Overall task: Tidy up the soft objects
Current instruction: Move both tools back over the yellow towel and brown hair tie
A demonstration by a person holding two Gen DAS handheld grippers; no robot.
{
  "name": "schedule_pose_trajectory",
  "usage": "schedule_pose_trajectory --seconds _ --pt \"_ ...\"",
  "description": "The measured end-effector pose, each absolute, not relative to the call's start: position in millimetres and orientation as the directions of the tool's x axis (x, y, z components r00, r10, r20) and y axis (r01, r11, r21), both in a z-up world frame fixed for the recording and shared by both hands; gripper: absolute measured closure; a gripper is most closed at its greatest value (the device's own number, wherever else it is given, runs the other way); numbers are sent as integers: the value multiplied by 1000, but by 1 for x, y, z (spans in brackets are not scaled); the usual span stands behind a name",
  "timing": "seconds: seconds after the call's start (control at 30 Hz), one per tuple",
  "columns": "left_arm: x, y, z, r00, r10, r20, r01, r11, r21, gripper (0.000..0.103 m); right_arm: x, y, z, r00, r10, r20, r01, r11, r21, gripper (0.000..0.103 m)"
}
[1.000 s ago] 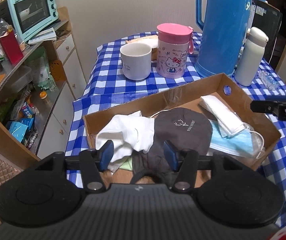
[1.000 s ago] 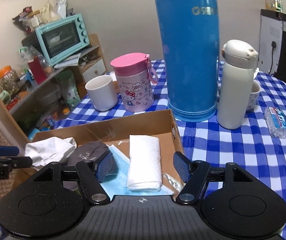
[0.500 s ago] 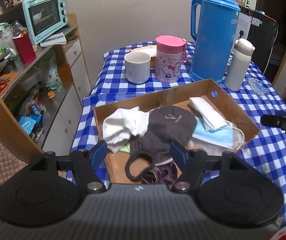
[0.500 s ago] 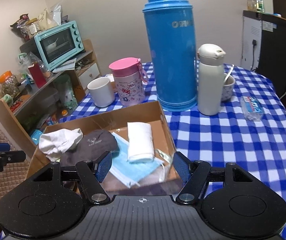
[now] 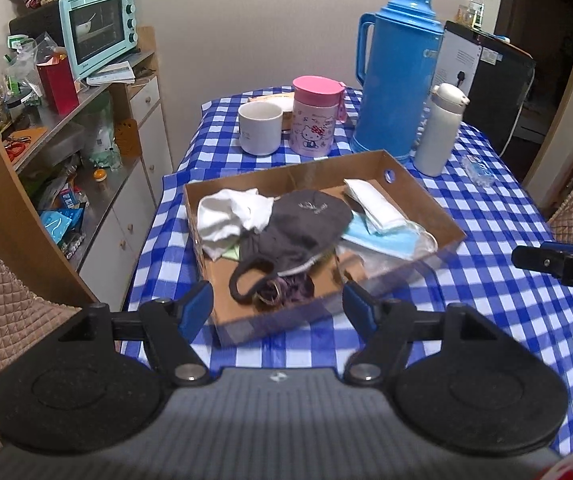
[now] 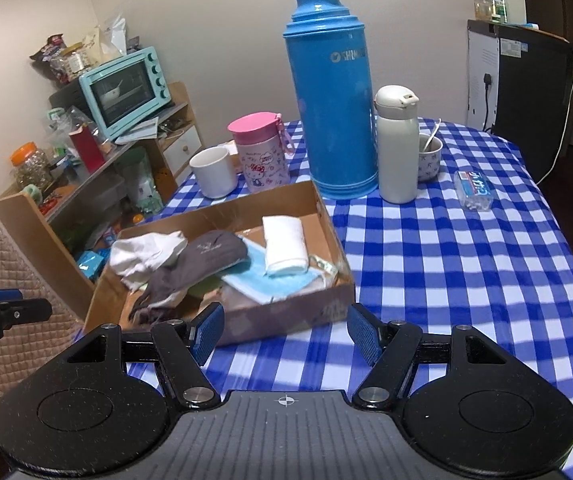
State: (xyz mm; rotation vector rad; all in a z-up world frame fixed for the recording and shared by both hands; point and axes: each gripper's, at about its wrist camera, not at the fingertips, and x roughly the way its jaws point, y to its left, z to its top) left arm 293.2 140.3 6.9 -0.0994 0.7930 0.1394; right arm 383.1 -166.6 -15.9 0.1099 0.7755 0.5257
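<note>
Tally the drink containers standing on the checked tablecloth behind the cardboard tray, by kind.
Blue thermos jug: 1
White flask: 1
Pink-lidded Hello Kitty cup: 1
White mug: 1
Small patterned cup with a spoon: 1
Total: 5

Soft indoor light, fisheye-bent edges, dark corners, perhaps slight motion blur

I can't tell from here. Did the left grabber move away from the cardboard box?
Yes. The left gripper has pulled back and up: the cardboard box looks farther off, and nothing is between its open jaws, which have just been opening.
</note>
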Motion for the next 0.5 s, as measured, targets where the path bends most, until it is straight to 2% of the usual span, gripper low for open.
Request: schedule_pose_trajectory --seconds 0.5 --pt "228 103 4 664 47 -746 -128 990 -52 34 301 -182 -8 548 530 -647 -463 837 294 35"
